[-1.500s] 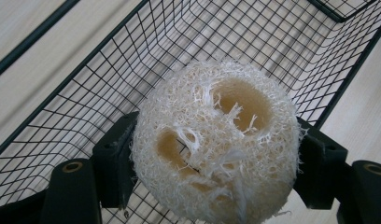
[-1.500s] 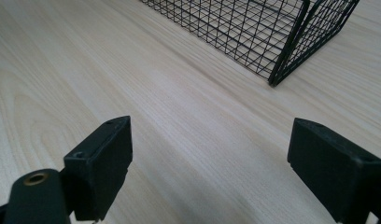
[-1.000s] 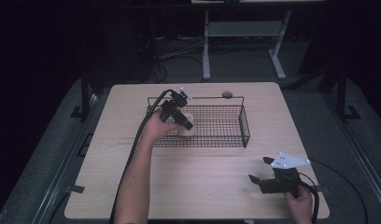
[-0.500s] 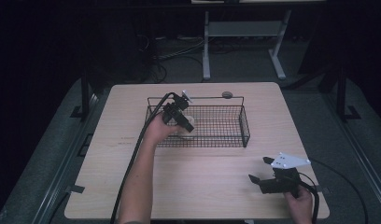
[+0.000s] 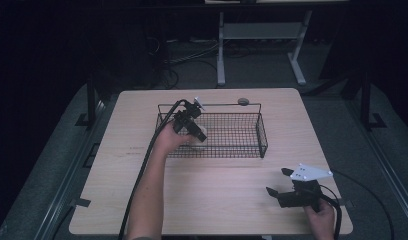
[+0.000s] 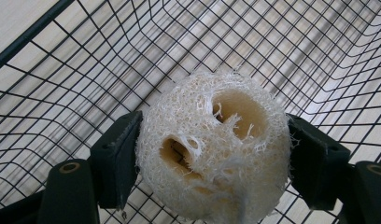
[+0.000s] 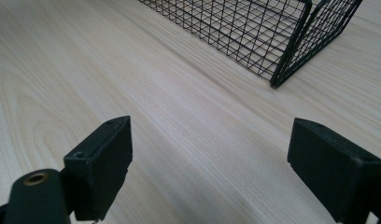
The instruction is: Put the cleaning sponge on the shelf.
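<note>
- The right gripper [image 5: 278, 186] sits nearest, at the near right corner of the wooden table [image 5: 232, 200], held from below by the person's right hand [image 5: 319, 217]. Its jaws stand wide apart with nothing between them, pointing left along the tabletop, and a grey three-cornered plate tops it.
- In the right gripper view the two black jaws [image 7: 209, 168] frame bare pale wood, with the near right corner of the wire basket [image 7: 291, 46] ahead of them and well apart from them.
- A black cable [image 5: 362, 192] trails off the right gripper to the right, past the table's edge.
- Farther in, the person's left forearm [image 5: 147, 195] reaches from the near edge up toward the basket, with a black cable running alongside it.
- The left gripper [image 5: 194, 134] is over the left end of the black wire basket [image 5: 242, 135], tilted down into it, and clenched on a loofah sponge [image 5: 199, 135].
- In the left gripper view the loofah sponge [image 6: 214, 149] is a pale, fibrous, roundish lump with two hollow channels facing the camera. A black pad [image 6: 116, 161] presses each side of it, and the basket's mesh floor and wall lie behind it; whether it touches the floor I cannot tell.
- The basket lies lengthwise, left to right, across the table's far half.
- A small round grey object [image 5: 243, 101] lies on the table just beyond the basket's far rim, toward the right.
</note>
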